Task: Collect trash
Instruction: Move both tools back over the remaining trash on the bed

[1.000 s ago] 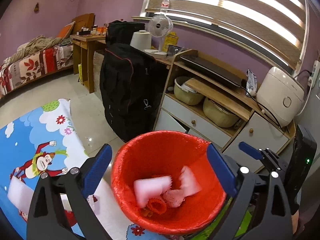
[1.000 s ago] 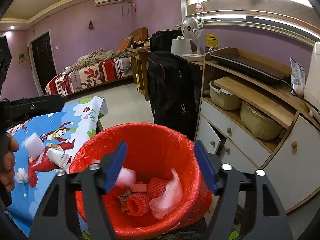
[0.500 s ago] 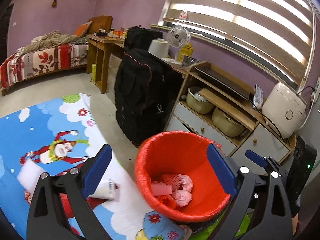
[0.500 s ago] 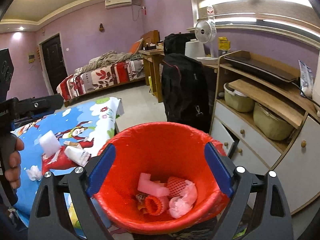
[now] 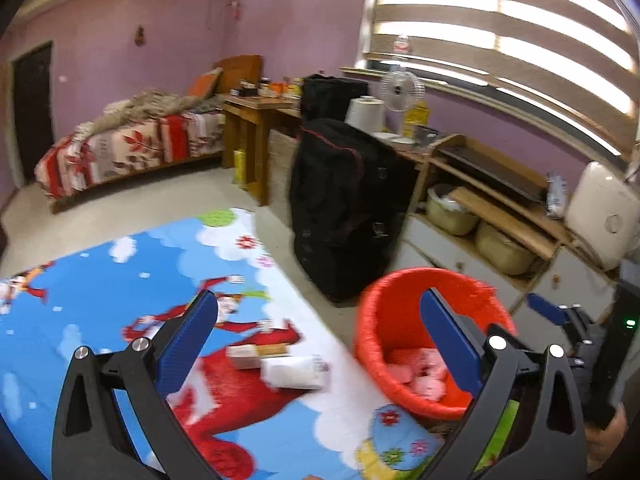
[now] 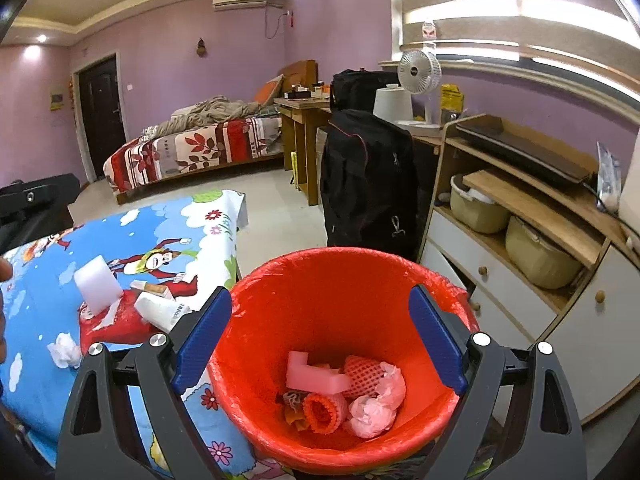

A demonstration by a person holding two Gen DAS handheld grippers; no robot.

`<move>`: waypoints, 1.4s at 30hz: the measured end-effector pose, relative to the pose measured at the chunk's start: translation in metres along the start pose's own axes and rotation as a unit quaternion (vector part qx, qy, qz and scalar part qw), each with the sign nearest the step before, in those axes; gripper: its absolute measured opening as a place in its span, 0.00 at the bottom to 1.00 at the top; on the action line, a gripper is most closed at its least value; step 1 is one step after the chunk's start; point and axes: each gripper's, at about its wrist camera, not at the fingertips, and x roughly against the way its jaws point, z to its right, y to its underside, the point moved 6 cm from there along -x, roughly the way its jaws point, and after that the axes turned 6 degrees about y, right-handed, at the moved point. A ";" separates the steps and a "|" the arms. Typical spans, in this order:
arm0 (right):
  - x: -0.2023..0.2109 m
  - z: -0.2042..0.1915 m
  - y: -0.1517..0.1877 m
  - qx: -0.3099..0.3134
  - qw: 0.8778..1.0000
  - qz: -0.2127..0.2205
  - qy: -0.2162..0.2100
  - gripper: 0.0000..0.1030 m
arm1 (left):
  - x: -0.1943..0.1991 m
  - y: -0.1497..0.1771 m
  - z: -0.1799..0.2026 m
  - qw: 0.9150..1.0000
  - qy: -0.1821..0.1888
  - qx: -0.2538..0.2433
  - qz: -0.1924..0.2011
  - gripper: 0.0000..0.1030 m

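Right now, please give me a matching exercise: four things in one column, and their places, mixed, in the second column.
Things:
1. white foam block
2. pink foam piece
3. crumpled tissue
4. black bag

Places:
A. inside the red bin
B. on the floor beside the wooden cabinet
C. table, near its front edge
D. table, on the cartoon monkey print

Pairs: 1-D, 2-A, 3-C, 4-B

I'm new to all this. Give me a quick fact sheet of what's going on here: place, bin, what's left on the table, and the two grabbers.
Place: bedroom with purple walls
Bin: red bin beside the table, holding foam and netting scraps
Table cover: cartoon cloth
Left on table: white foam block, white tube, crumpled tissue
Left gripper: open, empty, over the table
Right gripper: open, empty, over the bin
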 end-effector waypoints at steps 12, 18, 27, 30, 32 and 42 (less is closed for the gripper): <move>0.007 -0.036 -0.008 -0.011 1.000 -0.005 -0.029 0.82 | 0.046 -0.003 -0.034 0.999 -0.033 -0.016 0.040 0.95; 0.010 -0.057 -0.002 0.000 0.999 -0.006 -0.042 0.82 | 0.065 0.008 -0.051 0.997 -0.049 -0.027 0.049 0.95; 0.006 -0.081 0.017 0.012 0.997 -0.023 -0.079 0.82 | 0.079 0.035 -0.086 0.997 -0.057 0.000 0.042 0.95; 0.007 -0.087 0.024 0.018 0.994 -0.023 -0.104 0.82 | 0.078 0.049 -0.098 0.997 -0.063 0.020 0.033 0.95; 0.004 -0.092 0.030 0.024 0.993 -0.030 -0.109 0.82 | 0.074 0.059 -0.104 0.997 -0.065 0.028 0.023 0.91; -0.014 -0.103 0.056 0.037 0.992 -0.069 -0.095 0.82 | 0.036 0.126 -0.125 0.993 -0.060 0.073 -0.070 0.70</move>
